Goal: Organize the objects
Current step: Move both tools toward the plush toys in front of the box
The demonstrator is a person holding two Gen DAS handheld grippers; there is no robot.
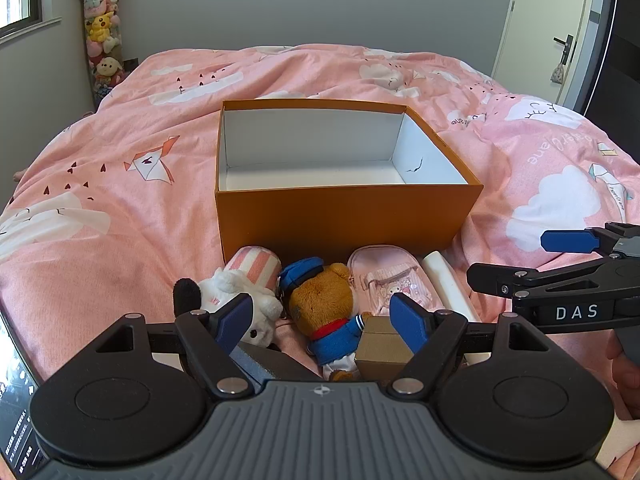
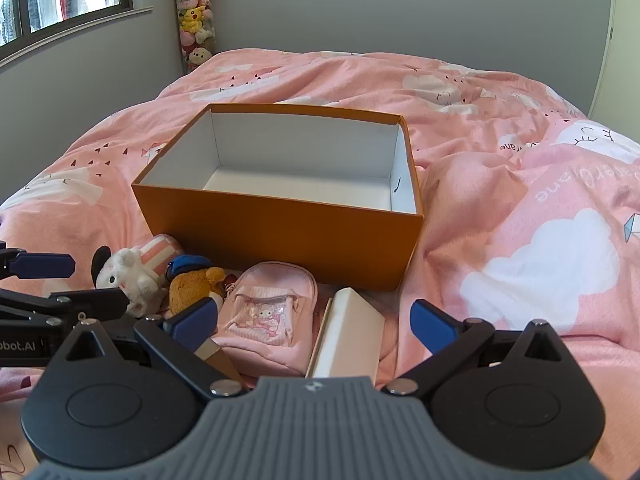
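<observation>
Orange box (image 1: 344, 216) — one; plush toys — two

Pink bed (image 1: 120, 208): orange box (image 1: 340, 220), toys (image 1: 320, 304).

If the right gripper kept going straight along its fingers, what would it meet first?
Most likely the white box lying between the open fingers of the right gripper, with the pink mini backpack just left of that line. The orange box sits farther on; depth is hard to judge.

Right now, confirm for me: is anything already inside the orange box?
No. The orange box shows only its bare white floor and walls, while the toys still lie on the bedspread in front of it.
</observation>
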